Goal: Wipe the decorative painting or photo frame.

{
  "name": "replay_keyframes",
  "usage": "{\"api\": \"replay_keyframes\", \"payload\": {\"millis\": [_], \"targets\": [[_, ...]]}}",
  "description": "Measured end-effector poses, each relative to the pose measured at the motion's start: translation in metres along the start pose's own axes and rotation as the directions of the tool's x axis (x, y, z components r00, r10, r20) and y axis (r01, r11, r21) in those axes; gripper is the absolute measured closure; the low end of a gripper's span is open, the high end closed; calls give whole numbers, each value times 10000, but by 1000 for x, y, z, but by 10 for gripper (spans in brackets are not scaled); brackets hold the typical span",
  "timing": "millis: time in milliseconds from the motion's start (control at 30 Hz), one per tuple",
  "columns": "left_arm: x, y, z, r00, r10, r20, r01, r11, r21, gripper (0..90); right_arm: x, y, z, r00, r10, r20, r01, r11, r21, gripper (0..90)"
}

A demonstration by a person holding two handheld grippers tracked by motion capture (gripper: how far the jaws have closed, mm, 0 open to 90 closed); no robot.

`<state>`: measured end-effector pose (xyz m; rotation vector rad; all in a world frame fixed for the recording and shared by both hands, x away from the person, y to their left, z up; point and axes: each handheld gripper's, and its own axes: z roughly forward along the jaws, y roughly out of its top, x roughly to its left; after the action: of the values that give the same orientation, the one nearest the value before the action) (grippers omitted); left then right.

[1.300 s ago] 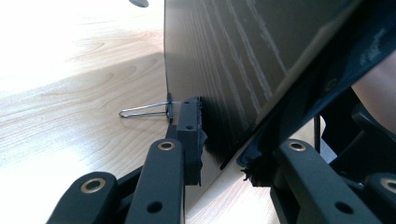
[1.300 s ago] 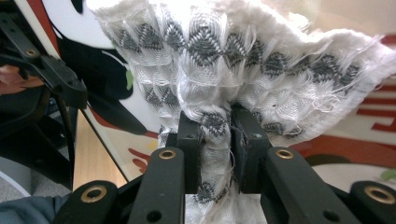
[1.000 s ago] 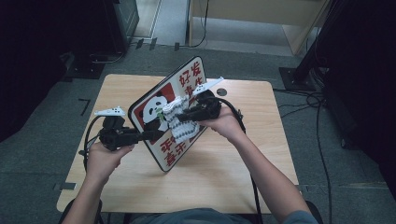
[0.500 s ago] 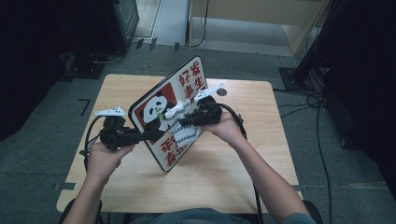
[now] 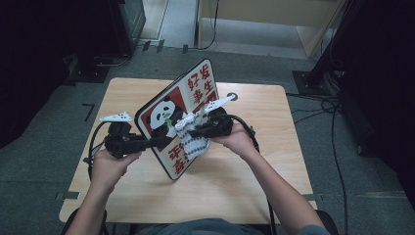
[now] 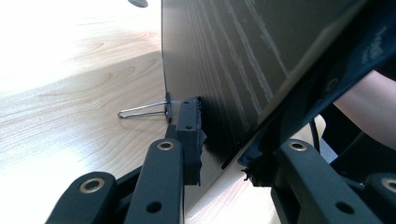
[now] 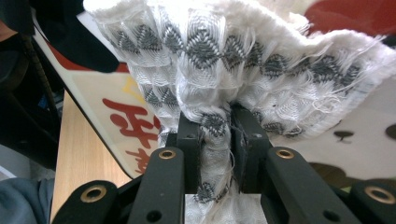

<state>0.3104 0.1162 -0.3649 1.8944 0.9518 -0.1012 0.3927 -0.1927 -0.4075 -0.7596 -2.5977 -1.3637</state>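
Note:
A sign board (image 5: 197, 91) with a panda and red characters stands tilted on its lower edge on the wooden table (image 5: 244, 186). My left gripper (image 5: 163, 141) is shut on the board's left edge; in the left gripper view its jaws (image 6: 222, 150) clamp the dark back (image 6: 233, 56) of the board. My right gripper (image 5: 190, 131) is shut on a white cloth (image 5: 194, 143) with a grey diamond pattern, which lies against the board's printed face. Seen from the right gripper (image 7: 215, 135), the bunched cloth (image 7: 243, 51) spreads over the board (image 7: 359, 144).
A small dark round thing (image 5: 232, 97) lies on the table behind the board. A bent wire piece (image 6: 142, 110) sticks out from the board's edge. Cables (image 5: 313, 105) run across the grey floor at the right; dark equipment stands at the far left.
The board has been raised to a steeper tilt. My right gripper has drawn the cloth down across the printed face. The left gripper keeps its hold on the edge.

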Motion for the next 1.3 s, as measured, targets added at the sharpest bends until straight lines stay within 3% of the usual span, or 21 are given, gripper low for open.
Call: {"api": "replay_keyframes", "payload": {"millis": [367,933,1300], "targets": [[0,0,0,10000,3,24,-3,10000,4,718,-2,-14,7,9997,248,-75,-247,9997,78,763],[1,1,0,10000,40,63,-40,10000,33,717,-10,-37,18,9987,513,-55,-508,9968,614,763],[1,0,0,10000,25,62,-25,10000,9,715,-19,-54,26,9949,936,-372,-905,9928,779,764]]}}
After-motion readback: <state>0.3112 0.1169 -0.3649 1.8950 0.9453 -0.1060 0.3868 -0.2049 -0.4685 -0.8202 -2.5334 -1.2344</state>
